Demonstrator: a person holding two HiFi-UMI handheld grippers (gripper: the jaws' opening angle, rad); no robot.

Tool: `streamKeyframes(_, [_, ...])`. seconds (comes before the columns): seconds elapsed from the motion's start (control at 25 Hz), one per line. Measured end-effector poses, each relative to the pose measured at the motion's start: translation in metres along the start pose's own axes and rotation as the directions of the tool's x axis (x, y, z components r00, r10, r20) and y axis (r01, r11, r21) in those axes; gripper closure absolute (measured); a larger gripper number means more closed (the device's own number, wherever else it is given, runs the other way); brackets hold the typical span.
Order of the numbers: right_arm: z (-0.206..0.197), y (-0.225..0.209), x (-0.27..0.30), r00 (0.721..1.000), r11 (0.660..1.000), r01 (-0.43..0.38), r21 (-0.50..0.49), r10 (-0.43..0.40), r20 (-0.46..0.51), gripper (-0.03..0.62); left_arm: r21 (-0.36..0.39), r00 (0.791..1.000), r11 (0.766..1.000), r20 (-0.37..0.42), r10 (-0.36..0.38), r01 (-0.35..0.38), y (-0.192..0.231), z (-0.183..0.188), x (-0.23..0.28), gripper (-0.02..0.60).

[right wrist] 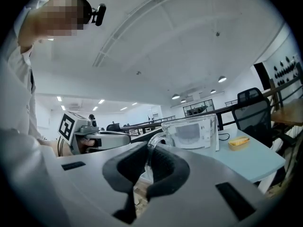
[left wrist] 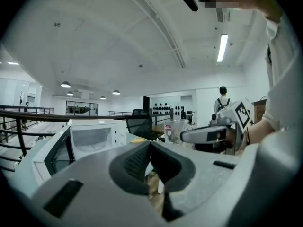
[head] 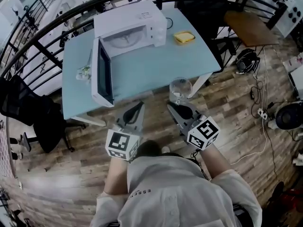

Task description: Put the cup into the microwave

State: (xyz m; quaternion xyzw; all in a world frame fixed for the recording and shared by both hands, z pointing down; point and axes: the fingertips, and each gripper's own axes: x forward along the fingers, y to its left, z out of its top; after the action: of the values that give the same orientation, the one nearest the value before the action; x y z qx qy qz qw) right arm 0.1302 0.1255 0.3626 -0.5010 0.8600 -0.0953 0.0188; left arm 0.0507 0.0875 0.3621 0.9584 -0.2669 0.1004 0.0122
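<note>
A white microwave (head: 134, 26) stands at the back of the pale blue table (head: 156, 67), its door (head: 103, 74) swung wide open toward me. My right gripper (head: 179, 109) is shut on the handle of a clear glass cup (head: 180, 89), held in the air at the table's front edge. In the right gripper view the handle sits between the pads of the gripper (right wrist: 151, 150), with the cup (right wrist: 189, 135) just ahead. My left gripper (head: 134, 112) hangs beside it, left of the cup, jaws together and holding nothing. The left gripper view shows that gripper (left wrist: 150, 144), the microwave (left wrist: 90, 138) and the cup (left wrist: 175, 130).
A yellow dish (head: 184, 37) lies on the table right of the microwave, and a small plant (head: 84, 72) sits near the left edge. A black chair (head: 28, 112) stands at the left. A curved railing (head: 57, 25) runs behind the table. Cables (head: 265, 112) lie on the wooden floor at the right.
</note>
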Motion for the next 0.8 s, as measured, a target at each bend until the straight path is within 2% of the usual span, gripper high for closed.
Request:
streamKeyframes(0.32, [0.002,-0.053,0.048,0.998,0.998,-0.067,0.023,0.067,-0.02,0.574,-0.035,0.997,0.997,-0.006,0.074,-0.074,0.042,-0.005,0.051,0.58])
streamKeyframes(0.52, [0.016,-0.09,0.108,0.992,0.992,-0.125,0.014,0.125,-0.031,0.574,-0.034,0.992,0.992,0.04,0.122,-0.121,0.096,0.014,0.094,0.58])
streamKeyframes(0.8, [0.02,-0.125,0.195,0.971,0.973,-0.232,0.008,0.232,-0.057,0.574,-0.035,0.983,0.983,0.031,0.181,-0.179,0.17,0.011,0.133,0.58])
